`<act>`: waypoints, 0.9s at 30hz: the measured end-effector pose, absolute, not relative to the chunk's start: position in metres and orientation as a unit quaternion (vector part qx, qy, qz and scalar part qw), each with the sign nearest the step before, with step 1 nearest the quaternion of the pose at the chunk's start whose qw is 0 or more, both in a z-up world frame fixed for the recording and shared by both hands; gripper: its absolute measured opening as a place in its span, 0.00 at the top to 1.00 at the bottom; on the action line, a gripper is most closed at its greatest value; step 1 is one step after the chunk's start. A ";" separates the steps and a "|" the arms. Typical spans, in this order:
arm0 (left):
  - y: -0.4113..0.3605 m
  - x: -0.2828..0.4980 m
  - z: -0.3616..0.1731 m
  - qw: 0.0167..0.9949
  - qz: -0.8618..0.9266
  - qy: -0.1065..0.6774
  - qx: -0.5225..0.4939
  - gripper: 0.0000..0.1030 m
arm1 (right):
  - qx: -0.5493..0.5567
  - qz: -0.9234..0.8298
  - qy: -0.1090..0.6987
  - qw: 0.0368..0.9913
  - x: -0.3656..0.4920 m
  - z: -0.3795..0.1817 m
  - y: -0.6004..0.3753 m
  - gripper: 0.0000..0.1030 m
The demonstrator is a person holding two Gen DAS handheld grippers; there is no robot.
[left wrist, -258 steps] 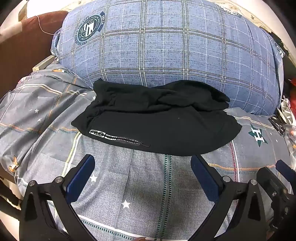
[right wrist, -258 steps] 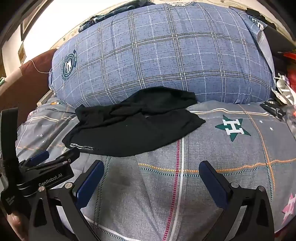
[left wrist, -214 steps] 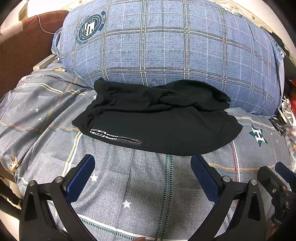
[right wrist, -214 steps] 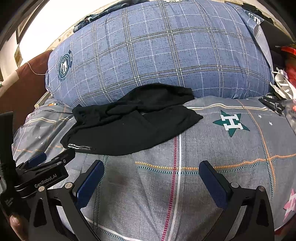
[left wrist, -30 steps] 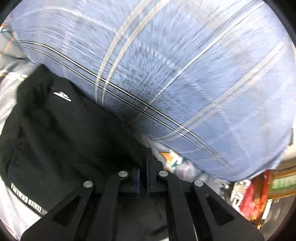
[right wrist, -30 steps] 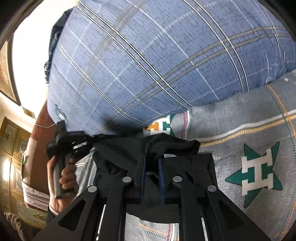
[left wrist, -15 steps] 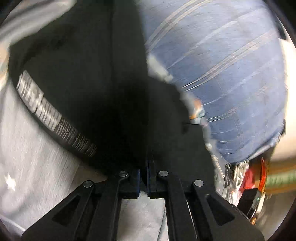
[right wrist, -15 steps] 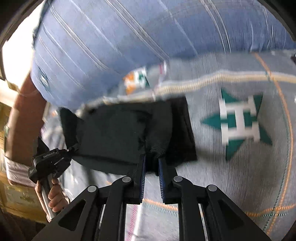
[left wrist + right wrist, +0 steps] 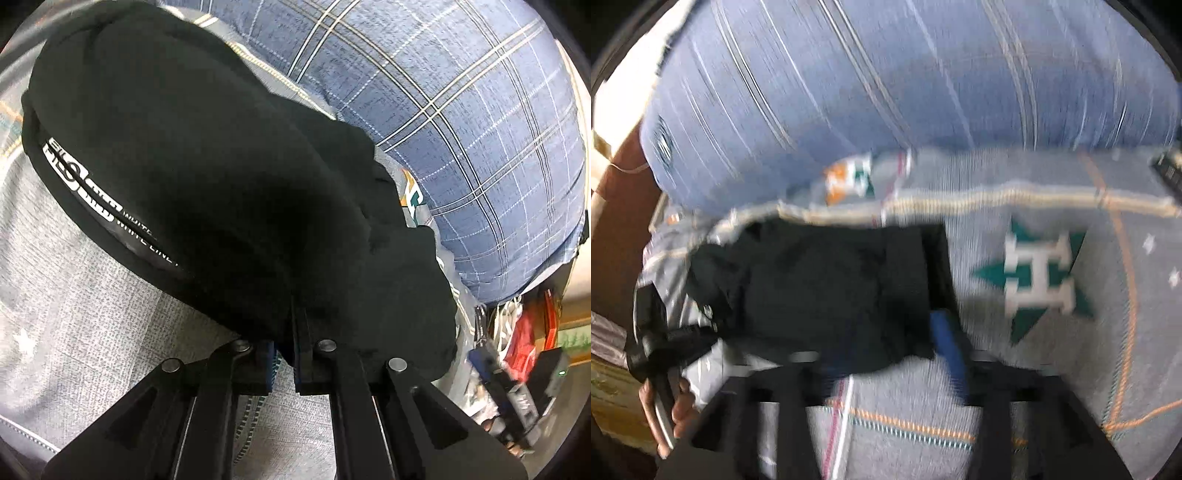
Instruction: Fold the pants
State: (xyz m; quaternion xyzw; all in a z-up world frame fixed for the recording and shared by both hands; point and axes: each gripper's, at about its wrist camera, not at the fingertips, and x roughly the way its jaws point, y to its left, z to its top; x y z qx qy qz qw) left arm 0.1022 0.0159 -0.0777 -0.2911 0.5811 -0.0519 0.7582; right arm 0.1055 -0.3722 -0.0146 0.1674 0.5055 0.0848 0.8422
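The black pants (image 9: 207,177) lie folded over on the grey patterned bedspread (image 9: 62,295), white lettering along their near edge. My left gripper (image 9: 286,332) is shut on the near edge of the pants. In the blurred right wrist view the pants (image 9: 831,291) form a flat dark rectangle. My right gripper (image 9: 886,354) is open, its blue right finger (image 9: 945,343) bare beside the pants' right edge; the left finger is hidden under cloth. The left gripper also shows there at the far left (image 9: 665,343), held in a hand.
A big blue plaid pillow (image 9: 461,122) lies just behind the pants, also in the right wrist view (image 9: 886,81). Red and black clutter (image 9: 524,350) sits off the bed's right side. A green star print (image 9: 1034,277) marks bedspread right of the pants.
My right gripper has opened and let go of the pants, which now lie flat. My left gripper stays shut on them and has brought its edge down toward the bedspread.
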 end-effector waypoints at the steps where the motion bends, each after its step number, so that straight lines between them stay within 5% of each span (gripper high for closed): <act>1: 0.014 0.104 -0.077 0.760 -0.051 0.582 -0.284 0.97 | 0.167 0.082 0.495 0.849 0.104 -0.011 -0.372 0.30; 4: 0.020 0.104 -0.082 0.756 -0.048 0.586 -0.286 0.97 | 0.168 0.071 0.498 0.848 0.119 -0.022 -0.368 0.31; 9: 0.011 0.106 -0.087 0.758 -0.048 0.585 -0.283 0.97 | 0.154 0.049 0.499 0.851 0.144 -0.039 -0.356 0.49; 11: 0.012 0.106 -0.087 0.760 -0.047 0.585 -0.278 0.97 | 0.137 0.049 0.514 0.846 0.151 -0.048 -0.348 0.86; 12: 0.012 0.105 -0.086 0.761 -0.047 0.585 -0.277 0.97 | 0.130 0.051 0.521 0.842 0.152 -0.051 -0.345 0.92; 27: 0.007 0.104 -0.089 0.761 -0.045 0.588 -0.270 0.97 | 0.097 0.010 0.516 0.851 0.149 -0.042 -0.350 0.96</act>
